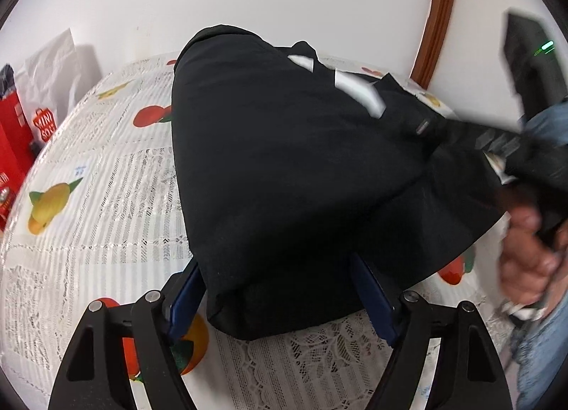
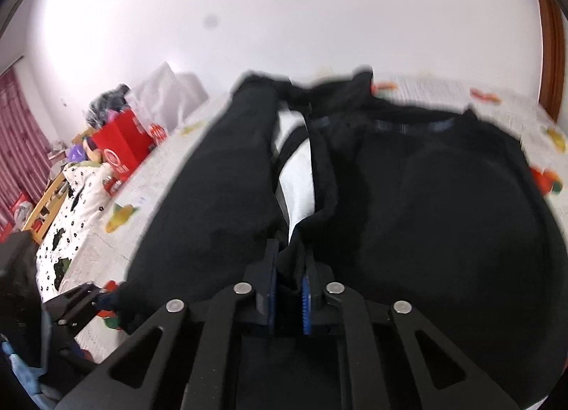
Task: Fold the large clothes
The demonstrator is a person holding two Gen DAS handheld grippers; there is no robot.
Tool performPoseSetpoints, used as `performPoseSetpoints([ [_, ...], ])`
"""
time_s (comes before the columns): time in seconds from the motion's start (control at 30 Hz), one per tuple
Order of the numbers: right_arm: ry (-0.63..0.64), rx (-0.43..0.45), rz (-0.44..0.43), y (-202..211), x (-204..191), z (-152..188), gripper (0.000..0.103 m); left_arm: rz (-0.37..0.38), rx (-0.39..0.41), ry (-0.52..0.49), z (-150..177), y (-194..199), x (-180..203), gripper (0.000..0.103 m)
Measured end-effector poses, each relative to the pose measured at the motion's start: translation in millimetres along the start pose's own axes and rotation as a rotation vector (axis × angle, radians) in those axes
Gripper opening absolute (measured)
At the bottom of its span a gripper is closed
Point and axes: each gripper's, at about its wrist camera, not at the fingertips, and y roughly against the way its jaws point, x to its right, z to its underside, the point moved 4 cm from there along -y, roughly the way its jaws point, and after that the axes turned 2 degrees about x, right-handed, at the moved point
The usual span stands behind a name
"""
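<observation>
A large black garment (image 1: 284, 168) with white patches lies on the fruit-print lace tablecloth (image 1: 106, 225). My left gripper (image 1: 280, 289) is open, its blue-padded jaws standing on either side of a folded sleeve end. In the left wrist view my right gripper (image 1: 504, 147) holds the cloth at the right, blurred. In the right wrist view my right gripper (image 2: 288, 268) is shut on a bunched edge of the black garment (image 2: 443, 214), whose white patch (image 2: 296, 175) shows in a gap. The left gripper (image 2: 101, 298) shows at the lower left.
A red shopping bag (image 1: 14, 136) and a white bag (image 1: 60, 65) stand at the table's left by the wall. A chair with a spotted cloth (image 2: 67, 218) stands beside the table. A brown door frame (image 1: 436, 15) runs at the back right.
</observation>
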Motion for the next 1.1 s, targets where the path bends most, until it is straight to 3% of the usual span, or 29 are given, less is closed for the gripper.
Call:
performPoseSetpoints([
  [0.23, -0.013, 0.289, -0.031, 98.1, 8.6, -24.1, 0.007, -0.048, -0.018, -0.025, -2.6, -3.1, 4.8, 0.08],
  [0.37, -0.042, 0.368, 0.025, 131.9, 35.8, -10.8, 0.007, -0.061, -0.025, -0.024, -4.0, -4.5, 5.9, 0.081],
  [0.67, -0.228, 0.204, 0.157, 105.1, 106.4, 57.6, 0.009, -0.066, -0.044, -0.075, -10.1, -14.0, 22.9, 0.079],
  [0.77, -0.236, 0.169, 0.163, 100.7, 111.1, 60.9, 0.02, -0.002, -0.041, -0.056, -9.2, -10.5, 22.9, 0.078],
  [0.87, -0.244, 0.137, 0.114, 92.3, 112.6, 57.1, 0.055, 0.047, -0.039, -0.056, -11.7, -13.3, 38.4, 0.078],
  [0.9, -0.24, 0.128, 0.111, 89.6, 111.1, 56.3, 0.058, 0.042, -0.038, -0.064, -13.1, -15.8, 43.0, 0.078],
  [1.03, -0.205, 0.081, 0.166, 70.7, 103.7, 50.2, 0.058, 0.005, -0.039, -0.097, -11.7, -19.4, 54.0, 0.078],
  [1.1, -0.178, 0.06, 0.207, 62.2, 99.2, 47.5, 0.046, -0.028, -0.045, -0.116, -9.9, -19.4, 60.6, 0.078],
])
